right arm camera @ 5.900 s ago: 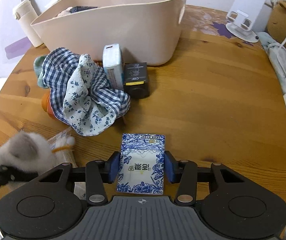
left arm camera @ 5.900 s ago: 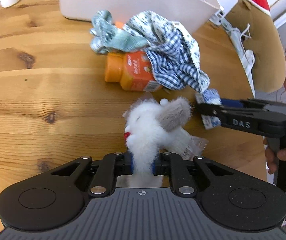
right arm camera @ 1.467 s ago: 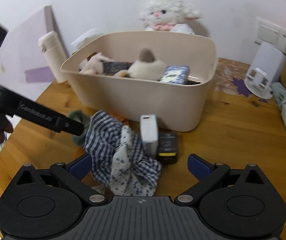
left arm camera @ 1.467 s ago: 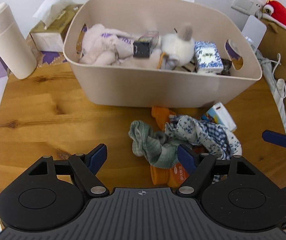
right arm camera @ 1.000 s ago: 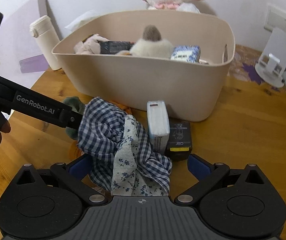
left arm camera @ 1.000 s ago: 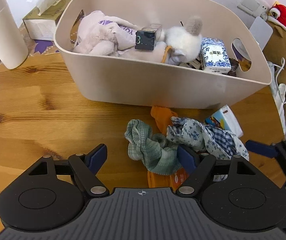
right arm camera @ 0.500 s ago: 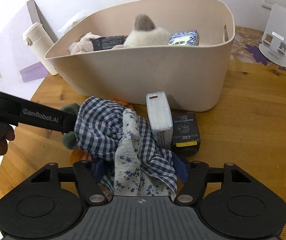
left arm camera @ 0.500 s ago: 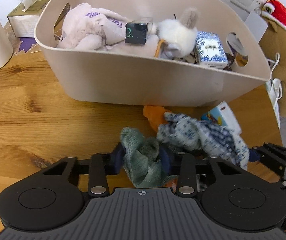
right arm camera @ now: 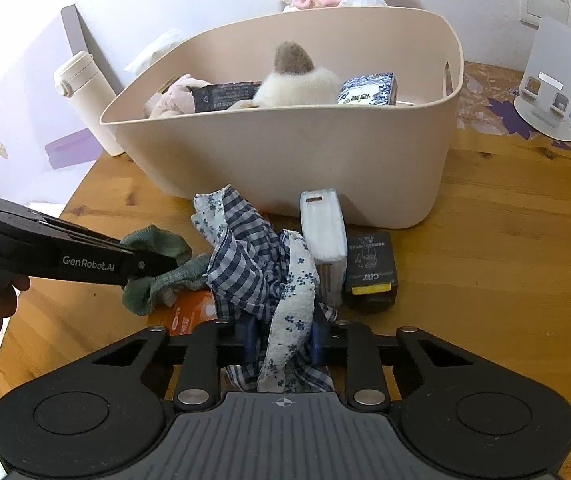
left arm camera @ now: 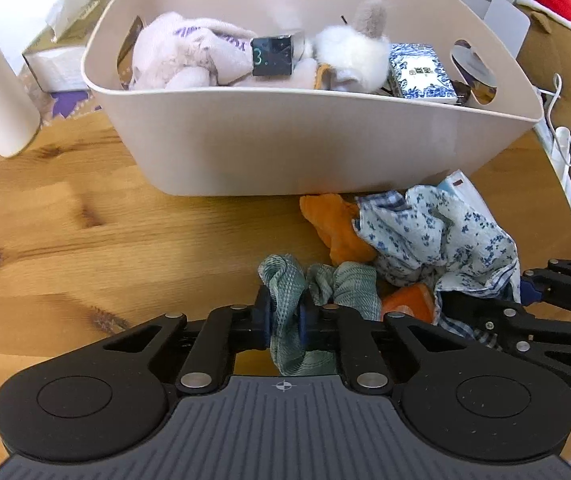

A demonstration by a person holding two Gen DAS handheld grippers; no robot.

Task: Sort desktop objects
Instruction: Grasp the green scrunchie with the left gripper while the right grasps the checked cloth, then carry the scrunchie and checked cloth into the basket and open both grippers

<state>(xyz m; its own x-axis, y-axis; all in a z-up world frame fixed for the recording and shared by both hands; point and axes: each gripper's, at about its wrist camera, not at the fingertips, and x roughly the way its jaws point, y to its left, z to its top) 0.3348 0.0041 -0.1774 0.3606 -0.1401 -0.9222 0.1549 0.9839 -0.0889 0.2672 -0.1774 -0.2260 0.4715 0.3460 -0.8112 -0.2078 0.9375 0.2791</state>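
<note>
The left gripper (left arm camera: 285,316) is clamped on a fold of the green cloth (left arm camera: 341,284), its jaws having just closed on it, and the right gripper (right arm camera: 281,338) has likewise just closed on the blue checked and flowered cloth (right arm camera: 261,268), which bunches up between its blue pads. Both cloths lie in one heap on the round wooden table (left arm camera: 85,240), just in front of the beige tub (left arm camera: 285,148), partly covering an orange bottle (right arm camera: 193,308) lying on its side (only its label end shows). Touching the heap on its right are a white box (right arm camera: 323,232) standing on edge and a black box (right arm camera: 369,272) beside it, both close against the tub's front wall. The tub already holds a pale plush toy (left arm camera: 181,56), a white furry toy (left arm camera: 353,52), a dark carton (left arm camera: 273,56) and a blue-patterned packet (left arm camera: 421,72). Left of the heap the tabletop is bare out to its curved edge; to the right, past the black box, it is also bare toward the far edge, where a white stand (right arm camera: 549,84) sits. A white flask (right arm camera: 85,100) stands at the tub's left end.
</note>
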